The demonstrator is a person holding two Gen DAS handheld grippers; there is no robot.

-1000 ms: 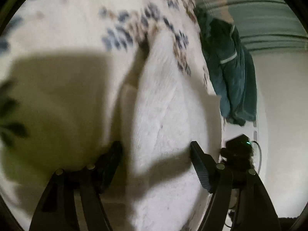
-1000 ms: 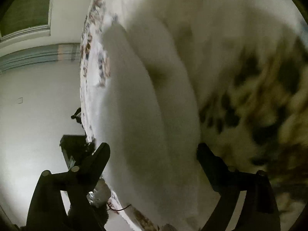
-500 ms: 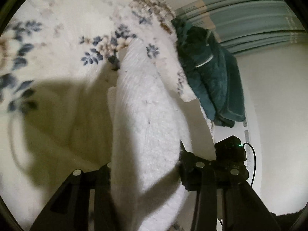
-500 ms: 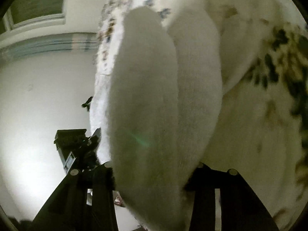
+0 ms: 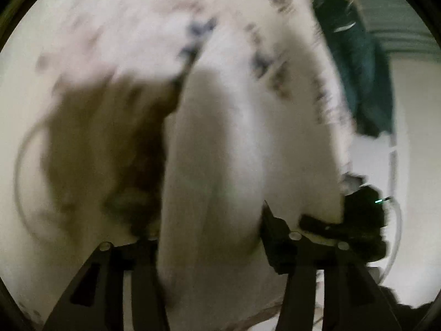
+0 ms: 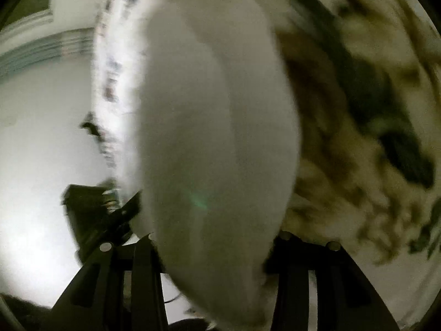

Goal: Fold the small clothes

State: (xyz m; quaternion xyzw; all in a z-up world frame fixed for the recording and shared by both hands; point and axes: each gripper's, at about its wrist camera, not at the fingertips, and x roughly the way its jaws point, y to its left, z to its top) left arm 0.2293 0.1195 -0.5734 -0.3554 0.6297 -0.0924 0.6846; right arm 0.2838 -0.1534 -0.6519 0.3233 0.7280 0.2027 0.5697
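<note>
Tongs on the left (image 5: 209,237) were clamped on a white garment (image 5: 220,149), the cloth bunched thick between the two dark fingers, so they stood narrow only as far as the fabric allowed. From the left wrist view the garment ran from 6 o'clock up toward 12 o'clock, lying over a bed with a floral cover (image 5: 115,35) that filled the frame from 9 to 12 o'clock. Its shadow fell on the cover at about 8 o'clock. A dark green garment (image 5: 358,63) hung off the bed edge at 2 o'clock, apart from the white one, and a dark device with a small green light (image 5: 366,207) sat at 4 o'clock. Everything was heavily blurred, so seams and edges could not be made out.

Right tongs (image 6: 215,245) likewise gripped the same white garment (image 6: 215,127), which rose as a broad fold from 6 o'clock to 12 o'clock. The floral cover (image 6: 358,138) lay at 1 to 4 o'clock, a pale wall at 9 o'clock.

Judging by both ends being held and raised, the step in hand was probably the carry-over of a fold. The next move would call for keeping both grips level, laying the lifted edge squarely onto the part on the bed, and releasing only once the layers met
</note>
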